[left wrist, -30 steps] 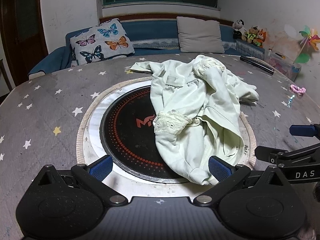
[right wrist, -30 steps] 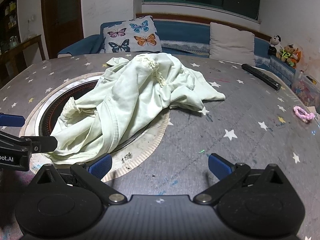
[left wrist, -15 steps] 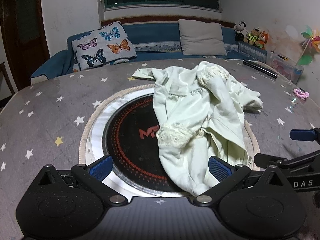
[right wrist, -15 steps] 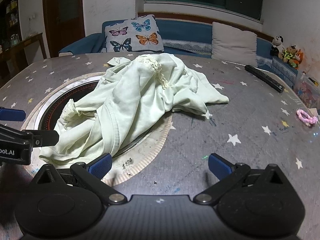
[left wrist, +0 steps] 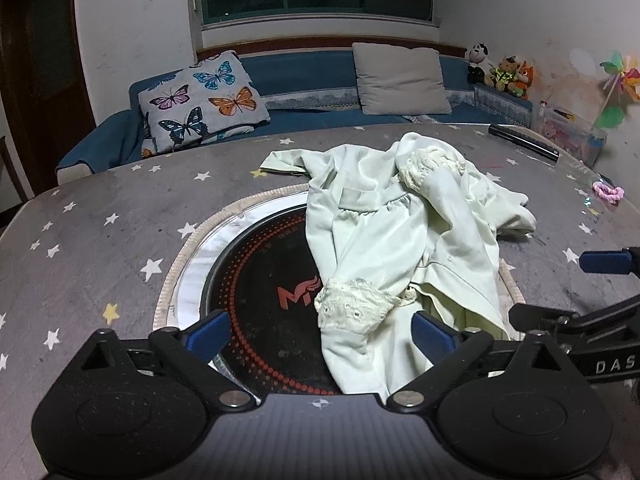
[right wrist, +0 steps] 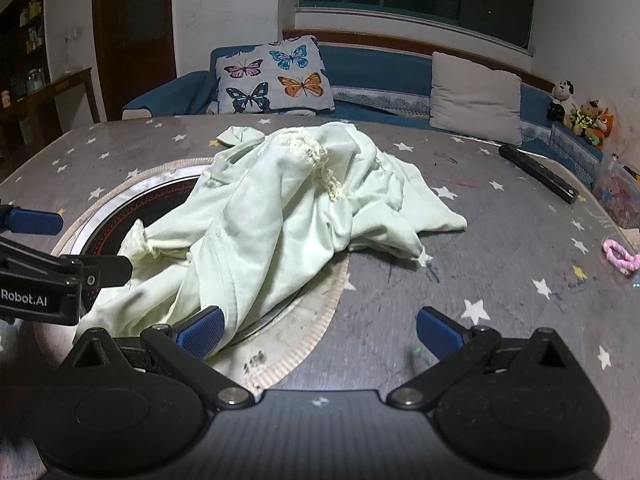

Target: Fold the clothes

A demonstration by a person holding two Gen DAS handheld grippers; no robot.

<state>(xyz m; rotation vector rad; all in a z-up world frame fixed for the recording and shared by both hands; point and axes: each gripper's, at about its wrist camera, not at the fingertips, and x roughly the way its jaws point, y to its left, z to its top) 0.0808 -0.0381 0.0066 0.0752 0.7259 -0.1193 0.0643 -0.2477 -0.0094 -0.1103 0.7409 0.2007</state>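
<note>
Garment (left wrist: 404,240) crumpled mid-frame on starred worktop (left wrist: 100,232).
Left gripper (left wrist: 320,334) and right gripper (right wrist: 320,330): fingers apart, low at hem; contact unclear.

Left gripper (left wrist: 320,334): matte black body, two round textured housings at rear, angular black linkage arms with silver pivot screws, blue pads on fingers (left wrist: 208,334). Small white crosshair mark on centre rim. Side face reads "Robot.AI" in white, seen from right wrist view.

Right gripper (right wrist: 318,332): same black build, same silver screws, blue finger pads, crosshair mark. Side lettering "DAS" visible from left wrist view.
</note>
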